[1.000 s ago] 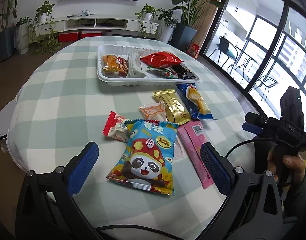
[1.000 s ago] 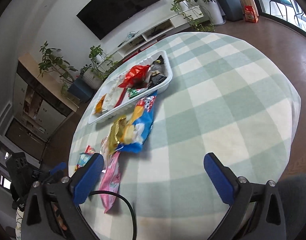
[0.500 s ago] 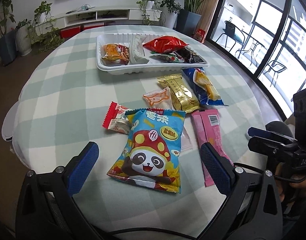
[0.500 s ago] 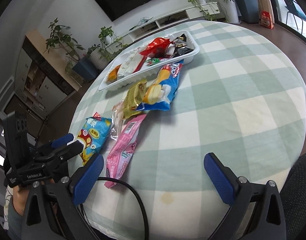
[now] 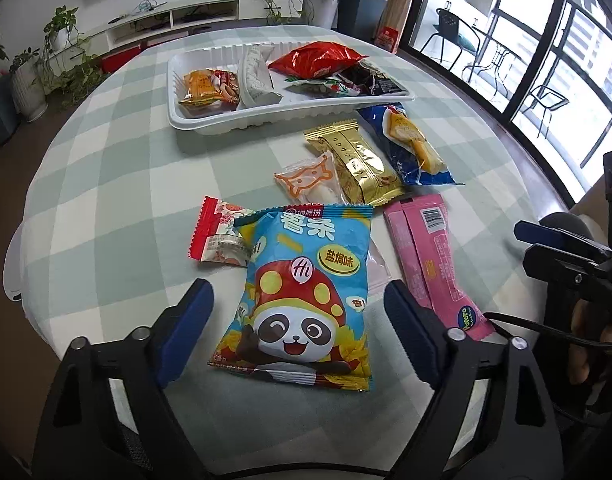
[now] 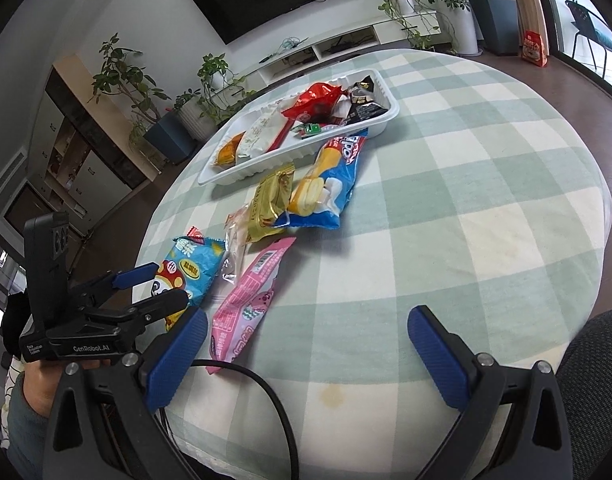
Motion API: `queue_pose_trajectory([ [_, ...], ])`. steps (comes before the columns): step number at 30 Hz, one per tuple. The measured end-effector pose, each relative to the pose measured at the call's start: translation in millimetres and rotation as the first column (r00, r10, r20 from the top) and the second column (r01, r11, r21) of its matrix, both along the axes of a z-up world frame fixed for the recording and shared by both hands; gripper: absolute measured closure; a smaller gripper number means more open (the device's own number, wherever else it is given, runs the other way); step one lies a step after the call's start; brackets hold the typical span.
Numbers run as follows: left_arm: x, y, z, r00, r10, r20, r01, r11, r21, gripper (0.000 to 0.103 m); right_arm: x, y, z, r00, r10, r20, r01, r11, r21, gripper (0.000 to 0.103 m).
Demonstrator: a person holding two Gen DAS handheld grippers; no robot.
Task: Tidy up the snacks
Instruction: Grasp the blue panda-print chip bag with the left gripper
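A blue panda snack bag [image 5: 306, 292] lies flat on the checked tablecloth near the front. My left gripper [image 5: 297, 296] straddles it from above; its jaws are closing, and both pads still stand clear of the bag's edges. The right wrist view shows this same left gripper [image 6: 157, 284] over the panda bag [image 6: 189, 268]. My right gripper [image 6: 306, 320] hovers open over the cloth, with the lower end of a pink packet [image 6: 249, 296] near its left finger. A white tray [image 5: 193, 120] at the back holds several snacks.
Between tray and panda bag lie a gold packet [image 5: 354, 160], a blue packet [image 5: 410, 144], a clear orange-printed packet [image 5: 310, 180], a red-and-white packet [image 5: 217, 236] and the pink packet [image 5: 434, 256]. The right gripper [image 5: 546, 240] sits at the table's right edge.
My left gripper has come lower and closer over the panda bag, and its fingers have drawn inward. The right gripper's view has shifted so the left gripper now shows at its left.
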State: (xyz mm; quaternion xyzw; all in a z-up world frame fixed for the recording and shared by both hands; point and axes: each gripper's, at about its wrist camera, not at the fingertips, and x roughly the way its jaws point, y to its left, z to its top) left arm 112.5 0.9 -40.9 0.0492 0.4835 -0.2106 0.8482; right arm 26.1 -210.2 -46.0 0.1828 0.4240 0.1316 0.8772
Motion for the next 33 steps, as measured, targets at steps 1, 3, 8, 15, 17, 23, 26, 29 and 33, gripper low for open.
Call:
queue_pose_trajectory([
  [1,1.2,-0.4,-2.1,1.000,-0.003,-0.009,0.003,1.000,0.007,0.028,0.1,-0.2,-0.4,1.000,0.000,-0.003,0.000,1.000,0.000,0.000],
  [3,2.3,-0.6,-4.6,1.000,-0.005,-0.015,0.005,1.000,0.012,0.028,0.1,-0.4,-1.3,1.000,0.000,-0.008,0.000,1.000,0.001,0.001],
  [8,1.8,-3.1,-7.0,1.000,-0.018,-0.021,0.018,1.000,0.022,0.028,0.0,0.2,-1.9,1.000,0.000,-0.011,0.000,1.000,-0.001,0.001],
  [15,4.2,-6.7,-13.4,0.999,-0.030,-0.036,0.032,0.999,0.041,0.033,-1.1,3.5,-2.8,1.000,0.012,-0.009,-0.012,1.000,-0.014,0.001],
  [17,4.7,-7.1,-14.1,0.999,-0.033,-0.034,0.035,0.998,0.048,0.039,-0.7,3.7,-3.5,1.000,0.013,-0.015,-0.013,1.000,-0.016,0.001],
  [23,2.1,-2.6,-11.7,0.999,-0.041,-0.023,0.041,0.999,0.022,0.053,0.1,5.3,-3.4,1.000,0.016,-0.012,-0.016,1.000,-0.022,0.001],
  [26,-1.8,-0.6,-10.0,0.999,-0.045,-0.016,0.045,0.999,0.004,0.054,0.1,7.2,-3.1,1.000,0.023,-0.010,-0.023,0.999,-0.030,0.001],
  [29,-6.5,3.0,-7.7,0.999,-0.041,-0.010,0.040,0.999,-0.012,0.054,0.2,8.4,-1.6,1.000,0.026,-0.009,-0.027,0.999,-0.035,0.001],
  [33,-13.0,10.8,-0.9,0.999,-0.032,-0.003,0.032,0.998,-0.057,0.054,1.2,9.0,1.6,1.000,0.025,-0.008,-0.026,0.999,-0.039,0.001],
])
